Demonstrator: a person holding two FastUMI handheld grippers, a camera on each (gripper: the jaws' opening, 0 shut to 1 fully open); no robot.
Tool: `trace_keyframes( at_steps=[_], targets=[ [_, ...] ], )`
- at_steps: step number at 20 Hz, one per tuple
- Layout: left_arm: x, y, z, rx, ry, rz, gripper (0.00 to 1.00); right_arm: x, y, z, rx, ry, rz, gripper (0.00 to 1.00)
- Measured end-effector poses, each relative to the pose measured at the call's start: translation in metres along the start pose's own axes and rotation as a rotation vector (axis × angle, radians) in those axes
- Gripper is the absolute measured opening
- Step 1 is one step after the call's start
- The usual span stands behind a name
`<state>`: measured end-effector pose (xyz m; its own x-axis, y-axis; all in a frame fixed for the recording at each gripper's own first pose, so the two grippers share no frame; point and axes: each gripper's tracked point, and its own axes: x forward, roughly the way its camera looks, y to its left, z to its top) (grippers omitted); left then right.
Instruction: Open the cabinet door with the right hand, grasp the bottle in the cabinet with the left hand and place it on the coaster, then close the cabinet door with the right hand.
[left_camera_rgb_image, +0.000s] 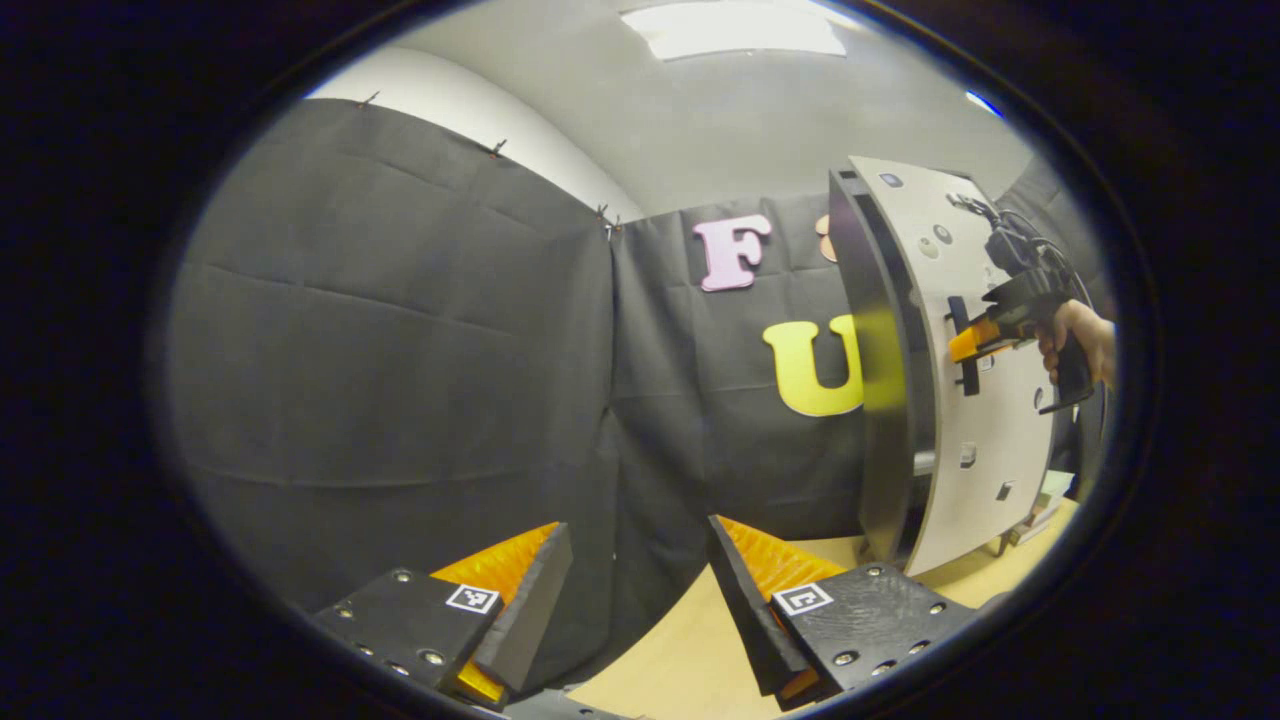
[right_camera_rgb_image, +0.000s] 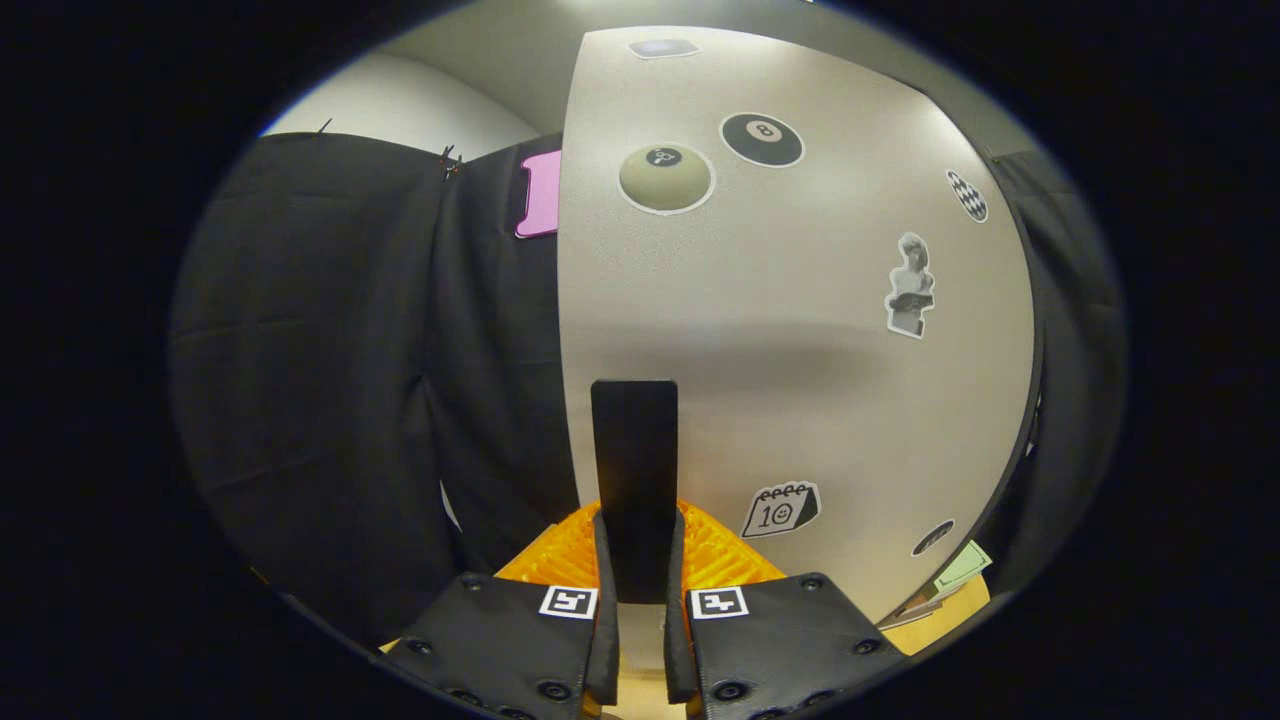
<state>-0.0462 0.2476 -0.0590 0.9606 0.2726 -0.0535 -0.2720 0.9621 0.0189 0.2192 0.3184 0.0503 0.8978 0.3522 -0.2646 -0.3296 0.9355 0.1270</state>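
- While the cabinet door (right_camera_rgb_image: 800, 330) is seen close up in the right gripper view, its dark vertical handle (right_camera_rgb_image: 634, 480) is clamped between the two fingers of the right hand-held gripper (right_camera_rgb_image: 634, 590).
- Both fingers are pressed against the sides of the handle, so this hand-held gripper is closed on it.
- Several stickers are placed on the pale door, among them a black billiard ball sticker (right_camera_rgb_image: 762, 139) and a calendar sticker (right_camera_rgb_image: 781, 509).
- In the left gripper view, the left hand-held gripper (left_camera_rgb_image: 640, 590) is held open with nothing between its fingers, above the wooden counter (left_camera_rgb_image: 680, 660).
- Farther to the right in that view, the cabinet (left_camera_rgb_image: 870, 400) is seen standing on the counter, with the door (left_camera_rgb_image: 985, 440) swung partly away from its dark body.
- The right hand-held gripper (left_camera_rgb_image: 968, 342) is seen there at the handle (left_camera_rgb_image: 965, 345), held by a hand (left_camera_rgb_image: 1080, 340).
- The bottle and the coaster cannot be made out.
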Motion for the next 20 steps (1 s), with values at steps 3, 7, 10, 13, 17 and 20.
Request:
trace_keyframes(
  at_steps=[3,7,10,13,17,20],
  targets=[
    [0.002,-0.024,0.001,-0.01,-0.001,-0.042,0.82,-0.004,-0.001,0.0,-0.003,-0.005,0.016,0.2],
    [0.006,-0.044,0.005,-0.005,-0.008,-0.077,0.82,-0.012,-0.005,-0.002,-0.004,-0.011,0.033,0.2],
    [0.009,-0.055,0.008,0.001,-0.015,-0.097,0.82,-0.019,-0.009,-0.002,-0.002,-0.015,0.047,0.2],
    [0.008,-0.061,0.01,0.003,-0.022,-0.123,0.82,-0.023,-0.013,-0.003,0.004,-0.019,0.06,0.2],
    [0.003,-0.069,0.013,0.008,-0.022,-0.172,0.82,-0.031,-0.02,-0.005,0.003,-0.025,0.068,0.2],
    [-0.001,-0.074,0.018,0.006,-0.018,-0.211,0.82,-0.036,-0.026,-0.006,0.015,-0.025,0.068,0.2]
  ],
)
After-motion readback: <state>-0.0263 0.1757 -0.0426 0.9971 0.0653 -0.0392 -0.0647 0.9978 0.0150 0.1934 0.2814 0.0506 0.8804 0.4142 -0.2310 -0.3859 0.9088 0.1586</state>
